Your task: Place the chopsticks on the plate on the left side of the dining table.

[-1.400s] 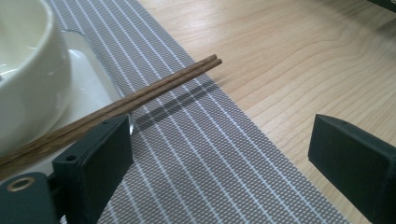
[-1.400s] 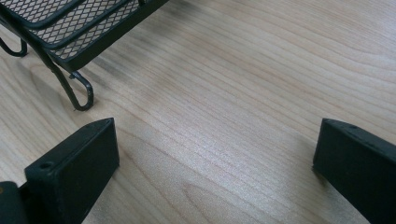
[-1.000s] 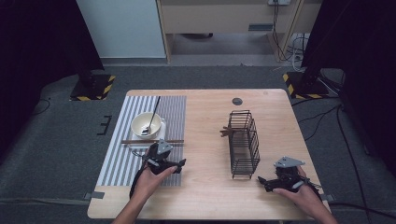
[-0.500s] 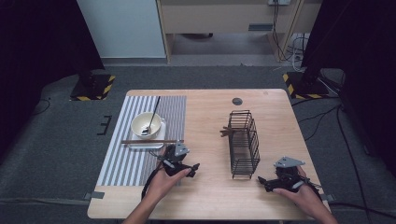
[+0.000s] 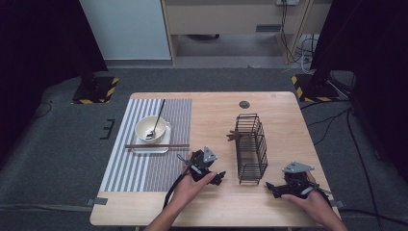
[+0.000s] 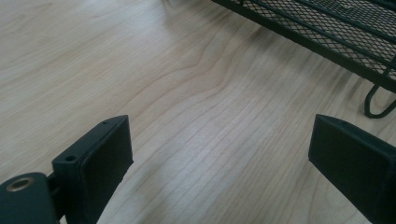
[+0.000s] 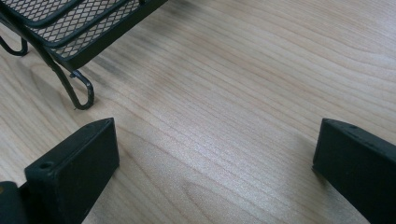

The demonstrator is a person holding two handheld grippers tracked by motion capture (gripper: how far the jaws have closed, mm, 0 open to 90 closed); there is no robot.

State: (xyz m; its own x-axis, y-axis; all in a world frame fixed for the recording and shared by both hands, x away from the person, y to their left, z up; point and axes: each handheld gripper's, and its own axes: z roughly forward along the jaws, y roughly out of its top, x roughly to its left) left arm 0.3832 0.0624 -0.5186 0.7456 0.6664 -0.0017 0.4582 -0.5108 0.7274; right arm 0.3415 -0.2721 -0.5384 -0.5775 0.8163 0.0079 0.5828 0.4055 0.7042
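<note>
Striped placemat at far left, carrying bowl, spoon and chopsticks. Next, left gripper, jaws spread wide, empty, low over bare wood, just beside wire basket standing mid-table. Right gripper, likewise splayed and empty, just off the basket's near corner. Risks: snagging a thin wire foot, tipping or sliding the light basket if pinched from one side alone.

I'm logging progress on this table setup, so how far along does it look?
Looks done: chopsticks lie across the tray in front of the bowl, which holds a spoon. In hand: nothing; the left gripper and right gripper are both open over bare table, flanking the wire basket. Left: probably the basket, where something wooden pokes out.
</note>
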